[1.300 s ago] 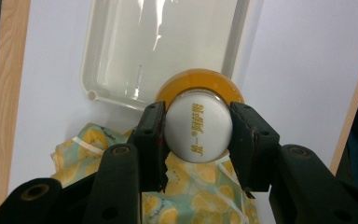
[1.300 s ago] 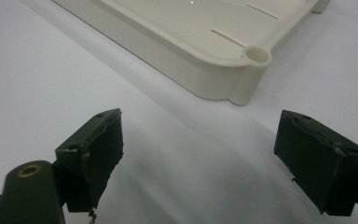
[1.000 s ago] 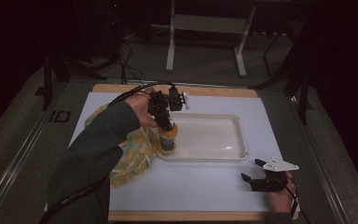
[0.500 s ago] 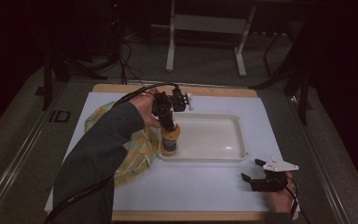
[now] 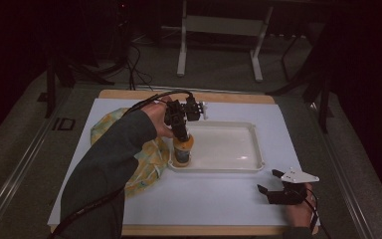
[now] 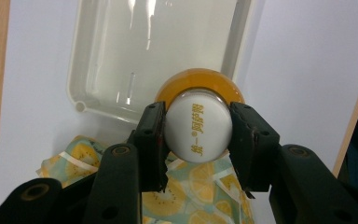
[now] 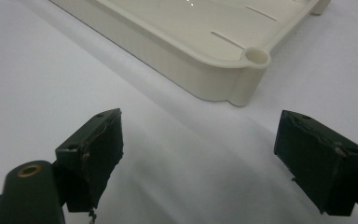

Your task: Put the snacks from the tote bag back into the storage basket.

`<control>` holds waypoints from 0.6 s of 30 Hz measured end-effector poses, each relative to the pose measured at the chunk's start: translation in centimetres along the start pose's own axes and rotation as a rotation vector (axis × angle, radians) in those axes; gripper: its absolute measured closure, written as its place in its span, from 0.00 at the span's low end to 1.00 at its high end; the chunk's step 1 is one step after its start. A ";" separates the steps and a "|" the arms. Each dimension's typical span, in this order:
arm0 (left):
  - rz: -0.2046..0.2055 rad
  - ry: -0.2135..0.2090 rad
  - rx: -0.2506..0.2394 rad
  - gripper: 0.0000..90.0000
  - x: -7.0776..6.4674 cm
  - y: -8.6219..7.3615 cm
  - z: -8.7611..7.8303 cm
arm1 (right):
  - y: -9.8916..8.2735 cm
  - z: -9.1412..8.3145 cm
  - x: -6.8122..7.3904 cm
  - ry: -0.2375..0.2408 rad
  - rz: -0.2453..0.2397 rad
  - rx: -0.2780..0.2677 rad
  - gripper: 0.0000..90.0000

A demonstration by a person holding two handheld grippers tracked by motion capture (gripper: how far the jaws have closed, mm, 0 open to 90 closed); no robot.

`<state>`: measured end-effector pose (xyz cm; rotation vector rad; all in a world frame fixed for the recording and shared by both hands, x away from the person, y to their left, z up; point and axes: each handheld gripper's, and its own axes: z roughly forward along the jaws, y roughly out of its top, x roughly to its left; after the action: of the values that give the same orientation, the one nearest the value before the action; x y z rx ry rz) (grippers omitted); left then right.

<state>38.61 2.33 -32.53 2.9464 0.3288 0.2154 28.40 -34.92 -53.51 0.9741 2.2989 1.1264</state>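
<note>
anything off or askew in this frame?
Nothing spilled or damaged. The orange bottle stands upright at the white tray's left end, clamped by its white cap in the left tongs. The lemon-print cloth lies rumpled beside the tray. The right tongs rest open on the table.

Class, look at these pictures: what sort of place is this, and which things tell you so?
Probably a lab or recording workspace: a table covered with a white sheet, a cable trailing across it, and bare metal stand legs on the dark floor behind.
</note>
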 end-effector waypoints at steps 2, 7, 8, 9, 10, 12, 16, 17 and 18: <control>-0.002 -0.002 0.003 0.66 0.0 0.0 0.1 | 0.0 0.0 0.0 0.000 0.000 0.000 0.17; -0.004 -0.007 0.011 0.66 0.0 0.0 0.5 | 0.0 0.0 0.0 -0.001 -0.001 0.000 0.17; -0.005 -0.007 0.013 0.66 0.0 0.1 0.6 | 0.0 0.0 0.0 0.000 0.000 0.000 0.17; -0.006 -0.007 0.016 0.66 0.0 0.1 0.7 | 0.0 0.0 0.0 0.000 0.000 0.001 0.17; -0.001 -0.008 0.021 0.66 0.1 0.1 0.8 | 0.0 0.0 0.0 0.000 0.000 0.001 0.17; -0.003 -0.010 0.025 0.66 0.1 0.2 1.0 | 0.0 0.0 0.0 -0.001 0.000 0.001 0.17; -0.005 -0.012 0.032 0.66 0.1 0.2 1.2 | 0.0 0.0 0.0 -0.001 0.000 0.000 0.17; -0.004 -0.015 0.039 0.66 0.1 0.2 1.4 | 0.0 0.0 0.0 0.000 0.000 0.000 0.17; -0.001 -0.015 0.042 0.66 0.2 0.3 1.5 | 0.0 0.0 0.0 0.000 0.001 0.000 0.17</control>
<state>39.05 1.90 -33.89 2.9875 0.3372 0.1877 28.40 -34.91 -53.51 0.9751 2.2989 1.1270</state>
